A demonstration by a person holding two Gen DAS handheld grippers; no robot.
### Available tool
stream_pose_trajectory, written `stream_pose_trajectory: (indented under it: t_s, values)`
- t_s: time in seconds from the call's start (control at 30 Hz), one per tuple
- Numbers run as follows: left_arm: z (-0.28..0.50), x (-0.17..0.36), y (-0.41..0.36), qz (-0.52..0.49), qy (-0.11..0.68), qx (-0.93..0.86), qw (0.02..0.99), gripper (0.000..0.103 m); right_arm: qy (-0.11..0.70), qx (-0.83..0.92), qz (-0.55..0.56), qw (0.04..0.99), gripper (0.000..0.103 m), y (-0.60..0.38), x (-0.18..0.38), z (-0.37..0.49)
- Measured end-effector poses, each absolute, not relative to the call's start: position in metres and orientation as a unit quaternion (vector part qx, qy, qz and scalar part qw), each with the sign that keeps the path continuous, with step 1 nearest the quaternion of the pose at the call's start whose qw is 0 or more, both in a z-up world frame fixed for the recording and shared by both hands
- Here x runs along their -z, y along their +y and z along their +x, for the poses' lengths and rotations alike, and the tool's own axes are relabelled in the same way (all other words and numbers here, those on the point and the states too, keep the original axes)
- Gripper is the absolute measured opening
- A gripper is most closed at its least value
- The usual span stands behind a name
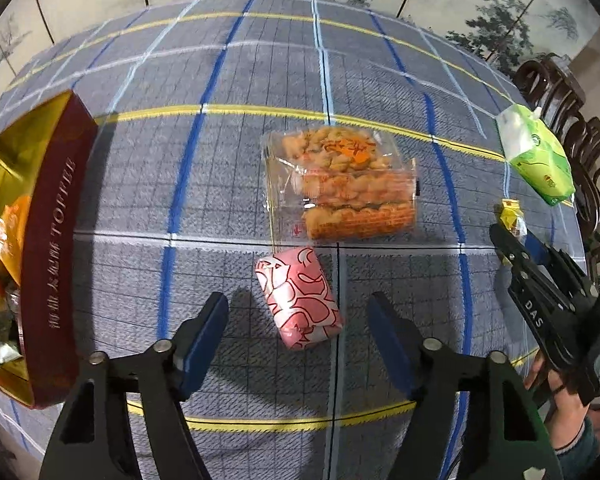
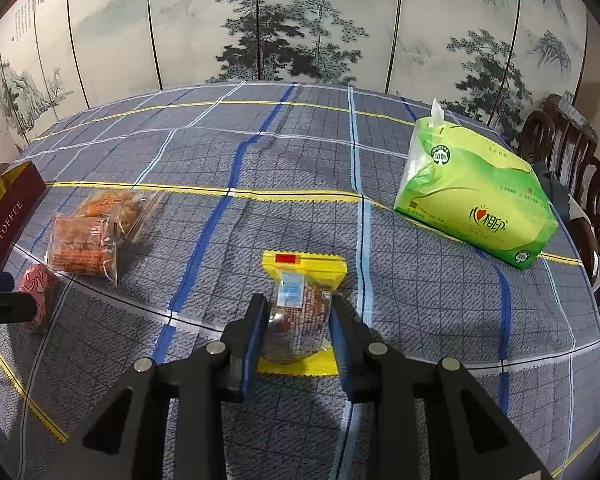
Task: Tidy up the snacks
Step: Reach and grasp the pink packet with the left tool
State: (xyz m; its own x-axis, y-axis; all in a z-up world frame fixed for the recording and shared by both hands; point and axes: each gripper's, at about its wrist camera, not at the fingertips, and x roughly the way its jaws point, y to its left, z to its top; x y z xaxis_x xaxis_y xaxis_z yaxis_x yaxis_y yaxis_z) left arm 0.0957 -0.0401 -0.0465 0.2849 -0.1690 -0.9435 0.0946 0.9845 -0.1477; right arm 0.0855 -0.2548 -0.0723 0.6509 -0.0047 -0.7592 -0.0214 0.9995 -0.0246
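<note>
A pink wrapped snack (image 1: 300, 300) lies on the checked tablecloth (image 1: 220, 80) between the blue pads of my left gripper (image 1: 296, 324). The gripper is open, with a gap on both sides of the snack. Beyond it lies a clear bag of fried orange snacks (image 1: 340, 184). At the left stands an open red toffee box (image 1: 56, 248) with several wrapped sweets inside. My right gripper (image 2: 298, 328) is shut on a yellow-edged snack packet (image 2: 300, 276), low over the cloth. The right wrist view has the pink snack (image 2: 38, 284), the clear bag (image 2: 88, 240) and the red box (image 2: 8, 216) at its left.
A green tissue pack (image 2: 476, 200) lies at the table's right side. Dark wooden chairs (image 2: 572, 160) stand past the right edge. A painted folding screen (image 2: 300, 20) backs the table. A hand (image 1: 560, 400) holds the right gripper at the lower right of the left wrist view.
</note>
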Motion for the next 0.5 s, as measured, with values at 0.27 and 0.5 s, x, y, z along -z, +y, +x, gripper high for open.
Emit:
stream_pose_trajectory:
  t_s: [0.27,0.5]
  values:
    - [0.0984,0.0512,-0.0428,-0.007,0.595,0.084,0.799,0.030,0.418,-0.006,-0.015,0.908,0.033,-0.2547,0.0725,0.0867]
    - [0.0922,0.0501,-0.0376,0.014,0.596,0.090,0.798,0.026,0.418,-0.006,-0.015,0.908,0.033,-0.2534,0.0729,0.0892]
